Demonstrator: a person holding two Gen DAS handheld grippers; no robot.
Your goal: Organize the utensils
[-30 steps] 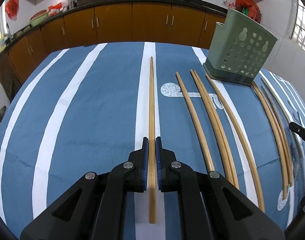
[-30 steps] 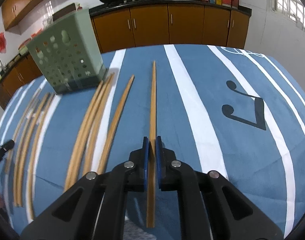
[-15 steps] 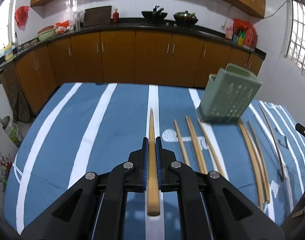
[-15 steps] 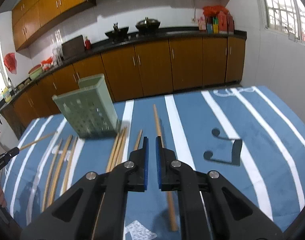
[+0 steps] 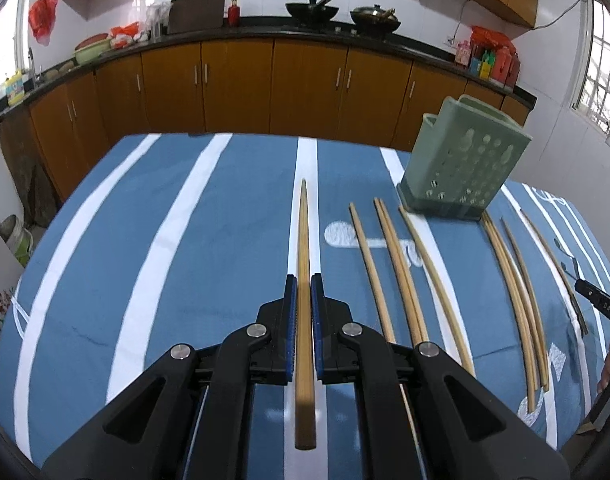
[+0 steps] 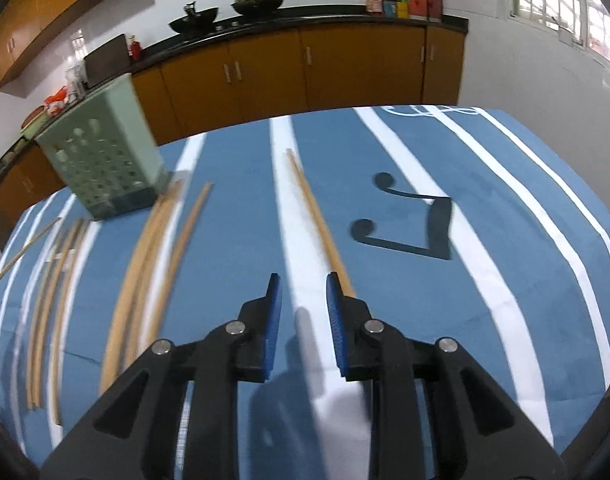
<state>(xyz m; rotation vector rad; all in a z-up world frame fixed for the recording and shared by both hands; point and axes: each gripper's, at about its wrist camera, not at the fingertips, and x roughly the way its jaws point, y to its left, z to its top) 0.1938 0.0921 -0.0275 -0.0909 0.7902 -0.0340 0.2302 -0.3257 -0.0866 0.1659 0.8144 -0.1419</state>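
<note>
Lettering "DAS" on right gripper (image 5: pixel 597 304); tablecloth (image 6: pixel 485 184) shows music note.

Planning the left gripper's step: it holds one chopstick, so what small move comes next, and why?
Probably carry the chopstick, clamped in the left gripper, right toward the green holder. The holder stands upright and open-topped; the other chopsticks lie on the cloth.

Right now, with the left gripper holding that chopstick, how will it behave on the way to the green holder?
The chopstick looks stiff: it runs straight past the left gripper with no sag. Slim and wooden, it is probably light. The grip sits toward its thick end, so the long tapered front may pivot if bumped against the green holder.
</note>
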